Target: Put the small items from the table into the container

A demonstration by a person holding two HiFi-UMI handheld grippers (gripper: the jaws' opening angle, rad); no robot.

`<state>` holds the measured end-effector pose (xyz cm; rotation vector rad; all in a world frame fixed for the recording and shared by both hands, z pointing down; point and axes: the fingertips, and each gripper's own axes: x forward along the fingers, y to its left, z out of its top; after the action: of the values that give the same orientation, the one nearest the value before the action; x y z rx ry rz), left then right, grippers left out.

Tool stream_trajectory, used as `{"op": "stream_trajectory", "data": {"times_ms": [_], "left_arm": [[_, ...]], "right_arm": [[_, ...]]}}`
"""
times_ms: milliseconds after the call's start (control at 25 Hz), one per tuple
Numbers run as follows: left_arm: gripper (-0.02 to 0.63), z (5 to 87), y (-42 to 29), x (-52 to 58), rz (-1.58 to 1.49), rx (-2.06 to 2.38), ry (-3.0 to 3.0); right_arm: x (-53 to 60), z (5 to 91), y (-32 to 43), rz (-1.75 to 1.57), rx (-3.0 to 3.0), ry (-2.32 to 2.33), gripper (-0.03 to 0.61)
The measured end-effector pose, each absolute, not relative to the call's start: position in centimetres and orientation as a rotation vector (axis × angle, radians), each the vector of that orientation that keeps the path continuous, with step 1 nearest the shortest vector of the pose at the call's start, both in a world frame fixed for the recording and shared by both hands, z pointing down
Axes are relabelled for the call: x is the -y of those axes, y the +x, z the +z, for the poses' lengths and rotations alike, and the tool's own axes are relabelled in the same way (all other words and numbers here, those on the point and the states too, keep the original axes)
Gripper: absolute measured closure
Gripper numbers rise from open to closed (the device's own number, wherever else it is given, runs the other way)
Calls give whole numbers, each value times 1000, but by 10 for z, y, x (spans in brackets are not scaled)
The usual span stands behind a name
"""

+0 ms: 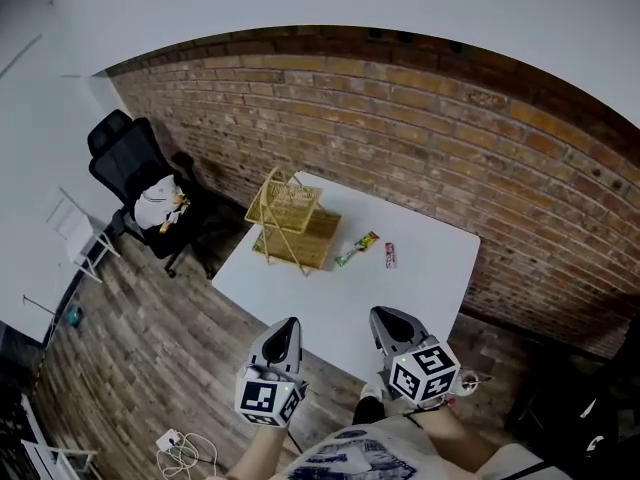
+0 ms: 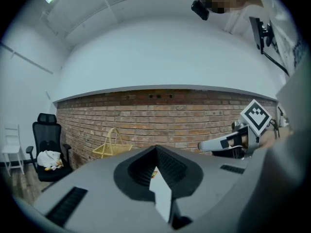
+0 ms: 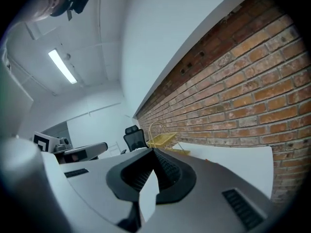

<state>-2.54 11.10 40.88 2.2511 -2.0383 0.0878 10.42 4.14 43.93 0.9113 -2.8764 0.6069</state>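
On the white table [image 1: 425,288] lie a green and orange packet [image 1: 357,248] and a small red and white packet [image 1: 390,256]. To their left stands a yellow wire basket [image 1: 286,220], tilted over its own lid or tray; it also shows as the basket [image 2: 111,147] and basket [image 3: 162,140]. Both grippers hang over the table's near edge, short of the packets. My left gripper [image 1: 288,326] [image 2: 155,152] has its jaws together with nothing in them. My right gripper [image 1: 386,317] [image 3: 153,152] is shut and empty too.
A brick wall [image 1: 480,158] runs behind the table. A black office chair [image 1: 135,173] with a white bundle on it stands left of the table. Cables and a plug [image 1: 178,446] lie on the wood floor near my feet.
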Motion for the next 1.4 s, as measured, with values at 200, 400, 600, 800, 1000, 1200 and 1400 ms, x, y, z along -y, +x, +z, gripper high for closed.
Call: {"op": "stream_trajectory", "data": {"times_ms": [200,400,600,800,1000,1200,1400], "left_arm": [[566,409,-15,-46,91,1929,2334],[566,406,-16,0,78,1888,2378],[566,415,-7,27,105,1788,2432],[566,423,2,59,105,1667,2512],[566,425,3,93,112,1496,2617],[566,428,-6,124,115,1360,2684],[566,438,-11,145,131,1249,2723]], "right_arm": [[15,441,121,618,2829,1037,558],[51,443,127,608,2794,1110,558],[66,447,136,631,2744,1204,558],[84,455,140,637,2691,1313,558],[101,458,139,650,2607,1483,558],[116,462,130,653,2525,1609,558],[128,469,120,664,2459,1702,558]]}}
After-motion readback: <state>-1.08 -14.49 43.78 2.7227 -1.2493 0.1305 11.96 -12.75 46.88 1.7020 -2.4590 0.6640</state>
